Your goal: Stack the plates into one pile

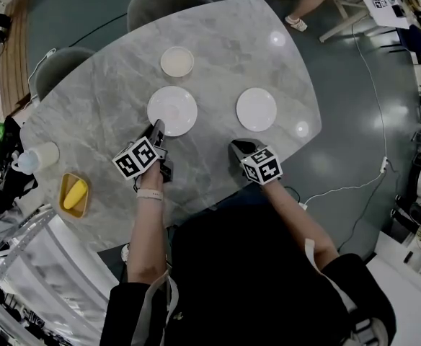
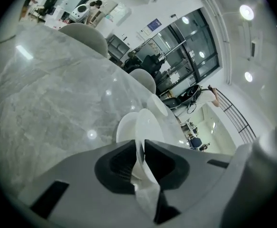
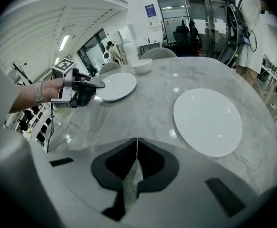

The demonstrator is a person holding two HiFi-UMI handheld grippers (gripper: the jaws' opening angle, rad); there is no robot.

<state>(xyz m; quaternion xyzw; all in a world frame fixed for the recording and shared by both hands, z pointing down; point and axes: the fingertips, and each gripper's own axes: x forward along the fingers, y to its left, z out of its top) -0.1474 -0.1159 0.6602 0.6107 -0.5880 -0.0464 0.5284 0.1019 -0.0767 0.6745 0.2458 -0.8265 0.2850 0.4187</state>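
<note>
**Left gripper** [image 2: 139, 145]: the fingers stand slightly apart. The near rim of the centre plate [image 1: 172, 110] lies between them, one finger on each face. This reads as an edge grip being set up, because a flat plate offers only its rim. No firm clamp is evident, and the plate rests on the worktop [image 1: 218, 42].

**Right gripper** [image 3: 137, 141]: the fingers are closed together and hold nothing. The right plate [image 3: 207, 121] lies just ahead of them, to their right, and is probably the stacking target.

**Containers:**
- The small dish [image 1: 176, 61], beyond the left fingers, appears empty.
- The yellow tray [image 1: 65, 179], well to their left, holds one yellow item [image 1: 76, 194].
- The contents of the cup [image 1: 43, 154] beside the tray cannot be determined.
</note>
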